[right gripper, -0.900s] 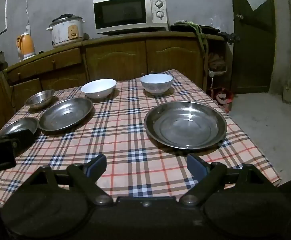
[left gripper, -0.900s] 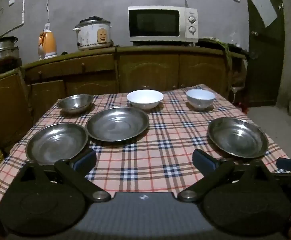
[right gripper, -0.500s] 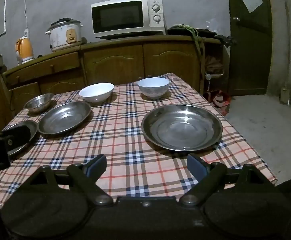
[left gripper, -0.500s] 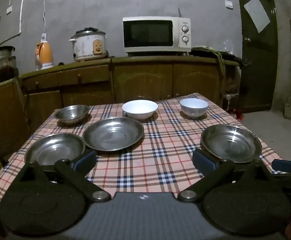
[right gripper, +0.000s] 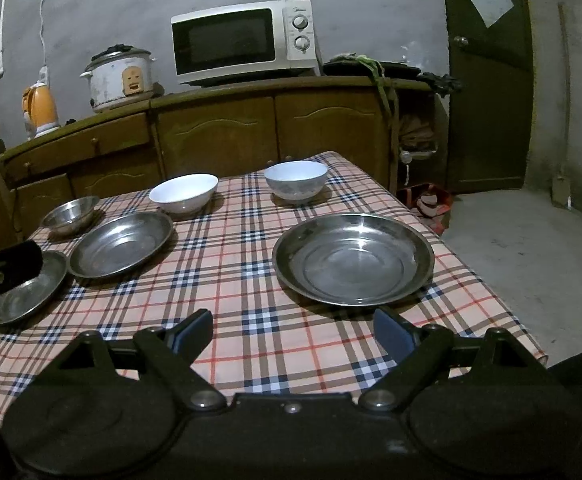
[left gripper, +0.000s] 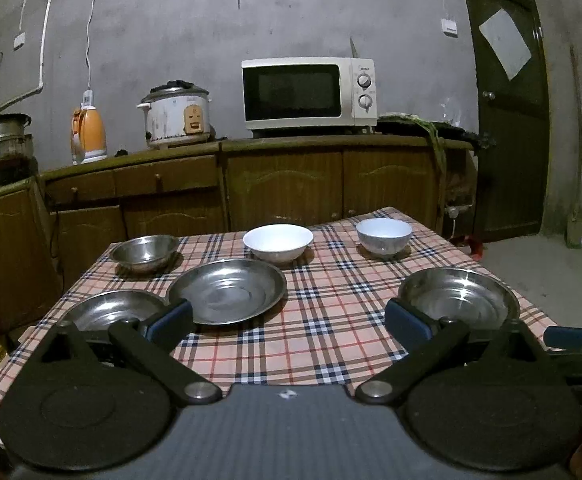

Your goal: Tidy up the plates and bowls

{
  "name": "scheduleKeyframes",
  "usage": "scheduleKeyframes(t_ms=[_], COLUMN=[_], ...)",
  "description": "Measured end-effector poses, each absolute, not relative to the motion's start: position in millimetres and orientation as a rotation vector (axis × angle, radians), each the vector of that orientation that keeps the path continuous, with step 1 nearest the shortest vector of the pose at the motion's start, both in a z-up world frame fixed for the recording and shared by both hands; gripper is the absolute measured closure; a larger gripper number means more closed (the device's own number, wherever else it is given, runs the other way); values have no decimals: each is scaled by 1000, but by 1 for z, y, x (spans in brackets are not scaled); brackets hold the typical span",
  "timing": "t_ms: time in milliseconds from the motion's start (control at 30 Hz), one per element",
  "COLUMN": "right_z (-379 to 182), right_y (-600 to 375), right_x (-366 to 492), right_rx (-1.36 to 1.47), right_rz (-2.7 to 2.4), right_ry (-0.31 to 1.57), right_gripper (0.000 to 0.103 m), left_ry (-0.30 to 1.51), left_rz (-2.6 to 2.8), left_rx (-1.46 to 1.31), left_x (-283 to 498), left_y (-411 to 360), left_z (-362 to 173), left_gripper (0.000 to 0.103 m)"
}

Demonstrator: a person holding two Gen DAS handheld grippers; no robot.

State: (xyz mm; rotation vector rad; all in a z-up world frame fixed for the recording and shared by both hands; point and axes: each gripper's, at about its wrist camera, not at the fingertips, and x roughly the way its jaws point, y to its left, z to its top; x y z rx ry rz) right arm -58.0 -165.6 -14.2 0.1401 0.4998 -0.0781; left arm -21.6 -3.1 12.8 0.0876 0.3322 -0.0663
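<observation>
Just beyond the right tool (right gripper: 291, 330), whose jaws are spread wide and empty, a steel plate (right gripper: 353, 258) lies flat on the checked bench (right gripper: 231, 280), slightly right of centre. Being round, the plate has no long axis and faces up. The left tool (left gripper: 287, 316), also spread and empty, hovers nearer two other plates (left gripper: 227, 290) at the left. Three bowls (left gripper: 278, 242) sit along the far edge.

A checked cloth (right gripper: 251, 280) covers the surface. Straight ahead of the right tool (right gripper: 293, 330) lies a steel plate (right gripper: 353, 258); left of it two more plates (right gripper: 121, 242) (right gripper: 31, 288), beyond them a steel bowl (right gripper: 70, 214) and two white bowls (right gripper: 184, 192) (right gripper: 295, 178).
</observation>
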Motion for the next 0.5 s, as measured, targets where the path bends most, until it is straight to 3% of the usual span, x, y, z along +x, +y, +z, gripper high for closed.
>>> scheduleKeyframes(t_ms=[500], right_z=[-15], right_y=[-167], right_x=[-58], right_rx=[146], right_rz=[-90], right_ry=[492], right_gripper=[0], left_ry=[320], left_rz=[-64], left_rx=[85], left_x=[-20], left_y=[-4], left_z=[14], left_gripper=[0])
